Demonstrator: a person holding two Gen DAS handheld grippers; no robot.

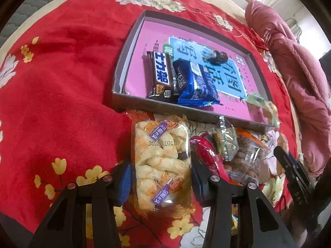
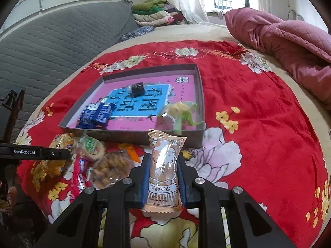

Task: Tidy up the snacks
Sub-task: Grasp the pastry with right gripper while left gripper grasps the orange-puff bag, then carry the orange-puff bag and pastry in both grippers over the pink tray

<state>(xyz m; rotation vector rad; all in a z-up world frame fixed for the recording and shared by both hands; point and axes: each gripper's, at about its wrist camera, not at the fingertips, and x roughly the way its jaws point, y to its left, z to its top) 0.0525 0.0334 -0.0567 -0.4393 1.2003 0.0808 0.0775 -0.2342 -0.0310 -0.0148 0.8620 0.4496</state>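
"GenRobot.AI" marks the left hand-held gripper [image 1: 161, 177] pinching a puffed-snack bag [image 1: 162, 165]; right hand-held gripper [image 2: 163, 177] pinches a cat-printed packet [image 2: 165, 171].

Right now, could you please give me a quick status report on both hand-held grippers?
Left hand-held gripper shut on puff bag. Right hand-held gripper shut on cat packet. Tray ahead, nothing blocking.

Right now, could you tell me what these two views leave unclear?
- Brown bar: hidden in the right view behind the blue pack.
- Dark sweet: too small to identify, both views.
- Loose pile: overlapping wrappers, count unclear; left tongs and puff bag cover part.
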